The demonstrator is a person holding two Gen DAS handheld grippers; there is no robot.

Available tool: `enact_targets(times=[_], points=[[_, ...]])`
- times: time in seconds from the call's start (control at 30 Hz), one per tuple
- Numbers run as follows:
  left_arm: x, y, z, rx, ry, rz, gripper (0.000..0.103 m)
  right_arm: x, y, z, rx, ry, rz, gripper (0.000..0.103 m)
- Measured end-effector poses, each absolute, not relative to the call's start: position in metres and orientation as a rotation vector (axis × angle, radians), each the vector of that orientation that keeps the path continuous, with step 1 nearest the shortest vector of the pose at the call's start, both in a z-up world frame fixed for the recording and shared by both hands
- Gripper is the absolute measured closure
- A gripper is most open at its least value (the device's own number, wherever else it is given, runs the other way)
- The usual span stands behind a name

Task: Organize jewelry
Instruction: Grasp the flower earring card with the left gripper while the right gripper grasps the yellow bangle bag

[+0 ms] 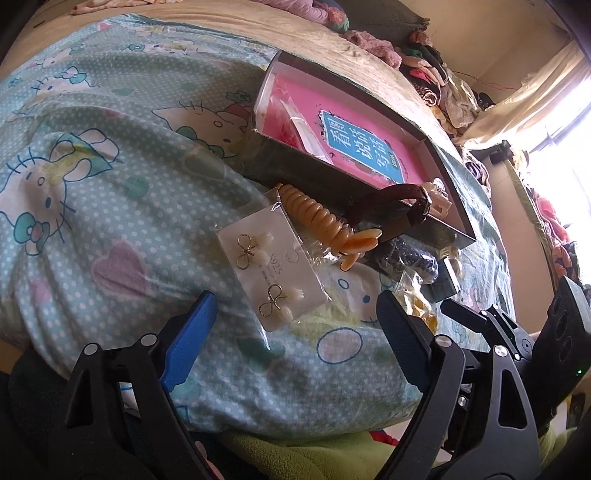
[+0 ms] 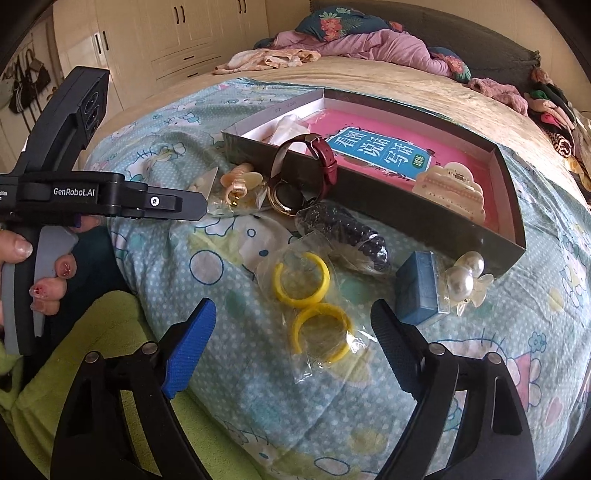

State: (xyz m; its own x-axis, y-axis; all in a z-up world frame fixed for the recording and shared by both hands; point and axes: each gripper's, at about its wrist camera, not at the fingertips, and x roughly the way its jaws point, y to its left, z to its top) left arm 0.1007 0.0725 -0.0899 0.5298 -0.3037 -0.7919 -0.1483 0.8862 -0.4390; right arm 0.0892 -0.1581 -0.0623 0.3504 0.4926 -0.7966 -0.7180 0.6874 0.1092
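A shallow box (image 2: 424, 218) with a pink book inside lies on the bed; it also shows in the left wrist view (image 1: 317, 184). A red-strap watch (image 2: 325, 158) hangs over its front wall. My left gripper (image 1: 295, 325) is open above a bagged card of bow earrings (image 1: 273, 273), next to an orange coil hair tie (image 1: 314, 214). My right gripper (image 2: 291, 325) is open around a bag of two yellow rings (image 2: 314, 302). A dark bead bracelet bag (image 2: 351, 232), a blue box (image 2: 419, 291) and a pearl clip (image 2: 463, 280) lie nearby. A cream hair claw (image 2: 454, 192) sits in the box.
A Hello Kitty quilt (image 2: 229, 258) covers the bed. Piles of clothes (image 2: 369, 44) lie at the far end and right side. White wardrobes (image 2: 166, 33) stand behind on the left. A green blanket (image 2: 110, 332) is at the near edge.
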Motion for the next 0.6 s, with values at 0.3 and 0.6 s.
enact_targets(times=[0.3, 0.6], points=[[0.111, 0.073, -0.100, -0.501, 1.036, -0.084, 0.022, 0.101, -0.150, -0.082, -0.333, 0.938, 0.787, 0.029], [0.117, 0.069, -0.102, -0.433, 1.021, -0.034, 0.038, 0.103, -0.142, -0.088, -0.350, 0.913, 0.812, 0.049]])
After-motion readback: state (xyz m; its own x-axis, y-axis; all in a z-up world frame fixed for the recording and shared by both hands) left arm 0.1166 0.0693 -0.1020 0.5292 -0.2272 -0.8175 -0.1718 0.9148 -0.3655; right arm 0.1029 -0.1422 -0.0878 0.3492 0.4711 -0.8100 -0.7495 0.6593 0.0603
